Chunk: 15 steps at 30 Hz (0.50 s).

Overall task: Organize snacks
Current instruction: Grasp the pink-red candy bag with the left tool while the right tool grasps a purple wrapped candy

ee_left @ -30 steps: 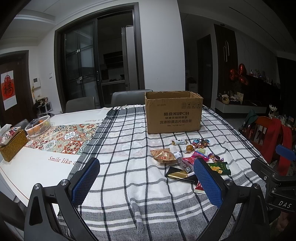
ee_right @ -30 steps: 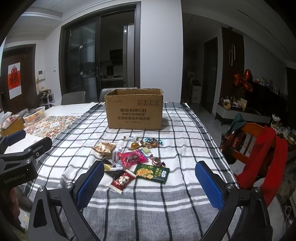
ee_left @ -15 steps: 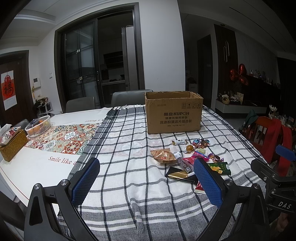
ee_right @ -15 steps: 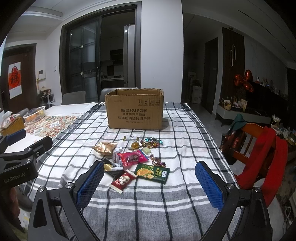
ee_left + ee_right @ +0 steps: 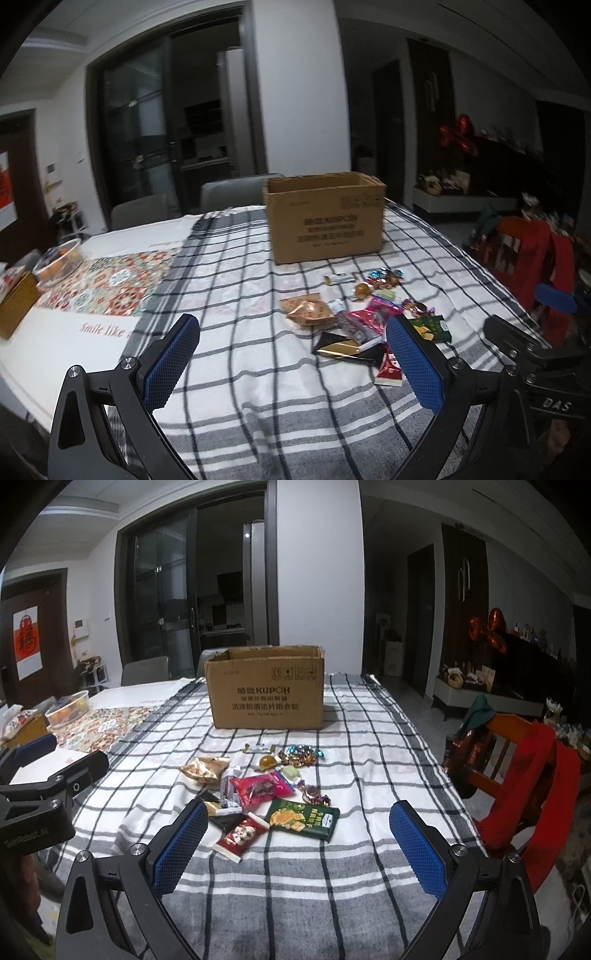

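Box: cardboard box (image 5: 266,688) open-topped, behind snack pile (image 5: 266,794) on counter (image 5: 369,849).
Grippers: left gripper (image 5: 291,363) and right gripper (image 5: 295,845) both spread apart, empty.

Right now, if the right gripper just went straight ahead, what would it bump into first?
Probably the green cracker packet: it lies nearest, roughly centred between the open right gripper fingers. The cardboard box stands farther behind. Depth is hard to judge here.
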Each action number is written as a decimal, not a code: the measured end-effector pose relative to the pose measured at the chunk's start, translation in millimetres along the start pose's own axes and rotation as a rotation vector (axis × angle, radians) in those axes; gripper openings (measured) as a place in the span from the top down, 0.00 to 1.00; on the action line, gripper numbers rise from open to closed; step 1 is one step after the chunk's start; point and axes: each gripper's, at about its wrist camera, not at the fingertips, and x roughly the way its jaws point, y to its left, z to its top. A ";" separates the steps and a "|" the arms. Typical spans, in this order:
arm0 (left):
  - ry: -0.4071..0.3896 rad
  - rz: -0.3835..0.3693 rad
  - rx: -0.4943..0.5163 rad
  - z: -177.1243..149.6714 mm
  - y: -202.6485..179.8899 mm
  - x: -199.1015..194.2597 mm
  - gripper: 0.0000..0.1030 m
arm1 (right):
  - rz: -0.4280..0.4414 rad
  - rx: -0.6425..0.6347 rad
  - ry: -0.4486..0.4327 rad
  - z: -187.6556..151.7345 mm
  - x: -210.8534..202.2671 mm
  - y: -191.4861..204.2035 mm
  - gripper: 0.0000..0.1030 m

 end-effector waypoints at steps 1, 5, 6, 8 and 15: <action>0.008 -0.014 0.016 1.1 -3.1 4.7 0.03 | -0.008 -0.005 0.004 0.2 4.5 -1.7 0.03; 0.057 -0.085 0.052 6.3 -13.2 27.3 0.11 | -0.003 -0.003 0.029 3.1 20.9 -9.9 0.03; 0.067 -0.105 0.055 7.4 -15.3 32.4 0.13 | 0.005 0.002 0.039 4.3 26.2 -12.3 0.03; 0.081 -0.144 0.075 10.8 -21.4 44.7 0.14 | 0.020 0.003 0.057 6.0 36.3 -15.5 0.03; 0.112 -0.239 0.215 17.0 -44.4 85.3 0.23 | 0.052 -0.022 0.112 10.5 72.2 -24.6 0.12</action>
